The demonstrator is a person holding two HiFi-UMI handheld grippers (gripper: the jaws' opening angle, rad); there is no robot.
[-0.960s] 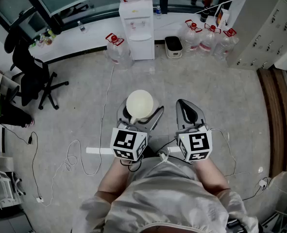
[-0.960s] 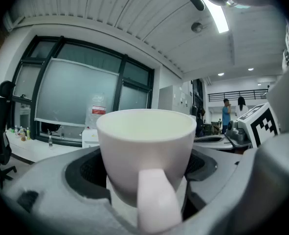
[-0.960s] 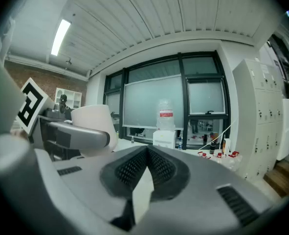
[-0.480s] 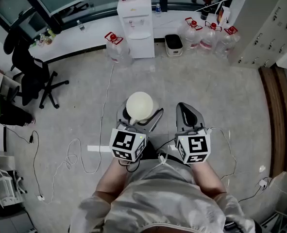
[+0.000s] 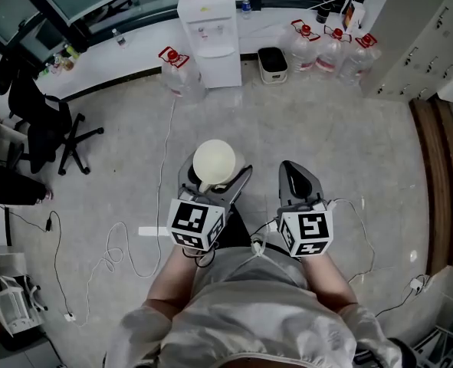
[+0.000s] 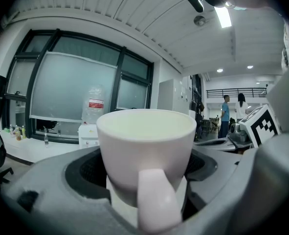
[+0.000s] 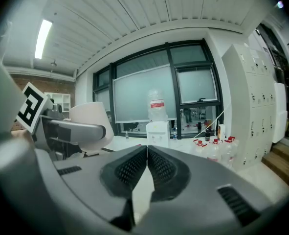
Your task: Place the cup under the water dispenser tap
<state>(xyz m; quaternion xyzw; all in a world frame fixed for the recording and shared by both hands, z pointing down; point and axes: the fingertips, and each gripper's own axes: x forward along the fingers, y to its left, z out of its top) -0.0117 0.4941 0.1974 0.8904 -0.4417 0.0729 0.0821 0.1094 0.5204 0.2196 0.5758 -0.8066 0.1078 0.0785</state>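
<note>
My left gripper (image 5: 211,179) is shut on a white cup (image 5: 214,162), held upright above the floor. In the left gripper view the cup (image 6: 146,153) fills the middle, its handle toward the camera, clamped between the jaws. My right gripper (image 5: 297,176) is beside it on the right, jaws pressed together with nothing between them; in the right gripper view its gripper (image 7: 147,163) points at the far wall. The white water dispenser (image 5: 209,37) stands against the far wall with a bottle on top; it also shows small as the dispenser (image 7: 158,130) and as the dispenser (image 6: 88,133).
Water jugs (image 5: 329,49) stand right of the dispenser, another jug (image 5: 177,73) to its left, and a dark bin (image 5: 273,64) between. An office chair (image 5: 48,125) is at the left. A white cable (image 5: 123,240) trails over the floor. Lockers (image 5: 429,29) line the right.
The view has advanced toward the dispenser, which now sits slightly lower in the frame. Both grippers keep their hold and their places relative to the body.
</note>
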